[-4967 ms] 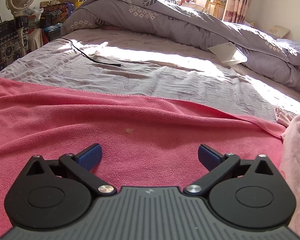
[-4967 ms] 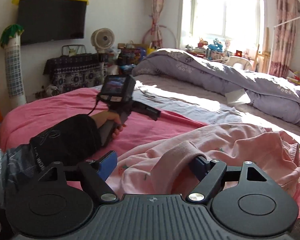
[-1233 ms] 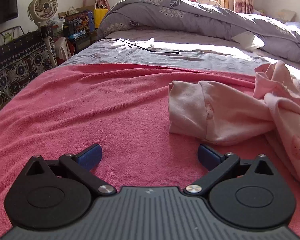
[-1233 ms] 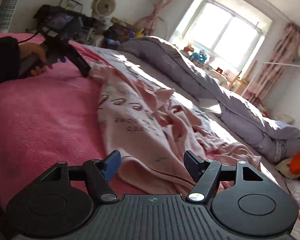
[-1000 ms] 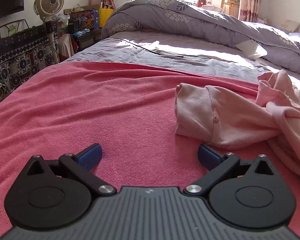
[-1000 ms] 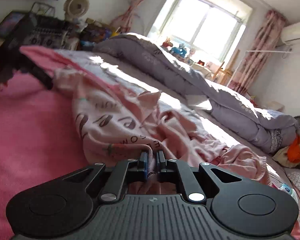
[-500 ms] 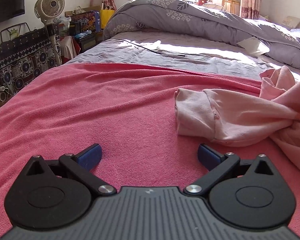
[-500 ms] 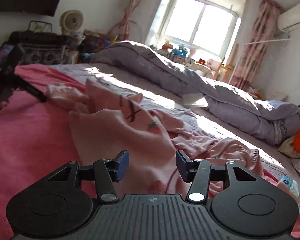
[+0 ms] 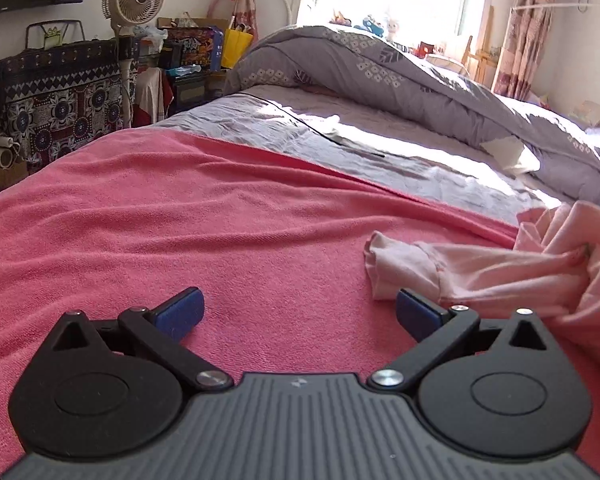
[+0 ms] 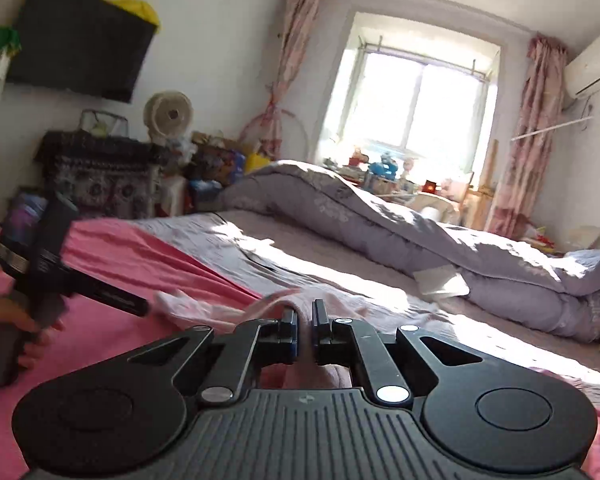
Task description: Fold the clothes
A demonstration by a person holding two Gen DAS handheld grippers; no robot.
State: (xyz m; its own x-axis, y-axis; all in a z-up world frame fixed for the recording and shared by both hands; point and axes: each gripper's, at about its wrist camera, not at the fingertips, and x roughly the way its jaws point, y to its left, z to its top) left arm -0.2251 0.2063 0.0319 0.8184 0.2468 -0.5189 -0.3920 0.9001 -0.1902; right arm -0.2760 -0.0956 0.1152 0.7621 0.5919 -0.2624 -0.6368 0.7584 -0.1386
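On the bed, left wrist view: the left gripper (image 9: 298, 308) hangs over a pink towel (image 9: 180, 224), jaws spread wide with nothing between them.
Open room: bare towel runs left and ahead of the jaws up to its far edge, where the grey sheet (image 9: 380, 160) begins.
Garment: the pale pink garment (image 9: 480, 268) lies on the towel's right side, its sleeve stretched roughly left to right, cuff end pointing left, just beside the right blue pad (image 9: 414, 312).
Far edge: a rolled grey duvet (image 9: 400, 76) borders the sheet.
From the right wrist view: the right gripper (image 10: 305, 336) has its jaws nearly together, pinching a fold of the garment (image 10: 320, 376).
Garment here: it trails left toward the other handheld gripper (image 10: 100, 292), gripped by a hand (image 10: 8, 316).
Room right: sunlit sheet, open up to the duvet.
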